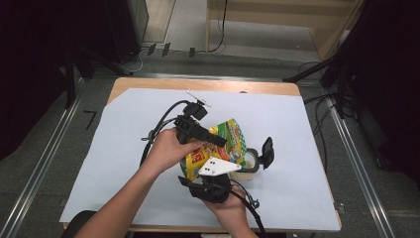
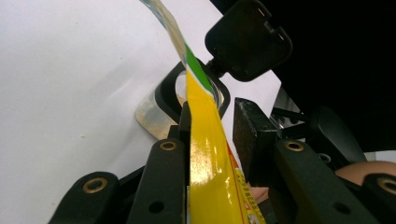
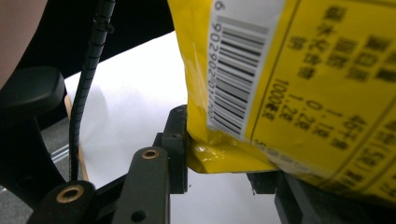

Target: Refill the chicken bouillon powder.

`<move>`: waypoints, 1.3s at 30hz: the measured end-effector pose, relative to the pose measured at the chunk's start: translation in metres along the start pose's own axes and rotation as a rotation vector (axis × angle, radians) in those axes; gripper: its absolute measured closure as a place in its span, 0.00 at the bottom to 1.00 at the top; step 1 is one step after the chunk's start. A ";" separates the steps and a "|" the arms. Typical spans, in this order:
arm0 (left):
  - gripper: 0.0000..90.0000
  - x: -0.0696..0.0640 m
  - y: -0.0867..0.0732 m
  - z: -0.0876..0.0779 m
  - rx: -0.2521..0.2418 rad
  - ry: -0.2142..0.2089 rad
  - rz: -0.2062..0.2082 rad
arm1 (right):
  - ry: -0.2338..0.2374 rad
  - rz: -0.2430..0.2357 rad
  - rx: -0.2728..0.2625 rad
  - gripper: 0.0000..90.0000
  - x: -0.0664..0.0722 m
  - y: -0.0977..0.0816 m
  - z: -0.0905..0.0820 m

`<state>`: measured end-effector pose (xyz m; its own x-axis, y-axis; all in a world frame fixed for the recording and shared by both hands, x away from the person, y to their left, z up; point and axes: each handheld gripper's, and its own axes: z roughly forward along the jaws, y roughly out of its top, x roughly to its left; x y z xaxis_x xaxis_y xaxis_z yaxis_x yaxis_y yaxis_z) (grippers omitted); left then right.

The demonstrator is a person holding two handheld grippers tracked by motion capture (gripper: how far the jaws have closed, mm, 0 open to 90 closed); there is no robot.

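Note:
A yellow snack bag (image 1: 229,140) stands upright over the middle of the sheet. My right gripper (image 1: 213,164), under its grey plate, comes up from the near side and is shut on the bag's bottom seam (image 3: 224,161); the barcode faces this camera. My left gripper (image 1: 217,140) reaches in from the left at the bag's upper part. In the left gripper view the bag's edge (image 2: 205,154) lies against one jaw while the other jaw stands apart from it, so the left gripper (image 2: 215,109) is open around the bag.
A small clear container (image 1: 246,166) with a black rim sits just right of the bag, its hinged black lid (image 1: 267,151) flipped up. A pale sheet (image 1: 124,188) covers the wooden table (image 1: 198,84). Cables trail from both grippers.

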<state>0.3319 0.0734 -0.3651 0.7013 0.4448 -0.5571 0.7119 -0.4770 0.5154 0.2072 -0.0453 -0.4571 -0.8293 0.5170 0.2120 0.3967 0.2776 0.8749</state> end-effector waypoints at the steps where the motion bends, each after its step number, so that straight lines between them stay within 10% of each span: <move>1: 0.82 0.002 -0.001 -0.001 0.002 -0.012 0.001 | 0.001 -0.002 0.000 0.74 0.001 0.000 0.000; 39: 0.90 -0.020 -0.001 -0.004 -0.056 0.102 0.043 | -0.008 -0.008 0.010 0.72 0.001 0.001 0.005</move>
<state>0.3176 0.0679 -0.3521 0.7293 0.5011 -0.4658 0.6800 -0.4554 0.5747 0.2085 -0.0405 -0.4577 -0.8294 0.5209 0.2018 0.3941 0.2894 0.8723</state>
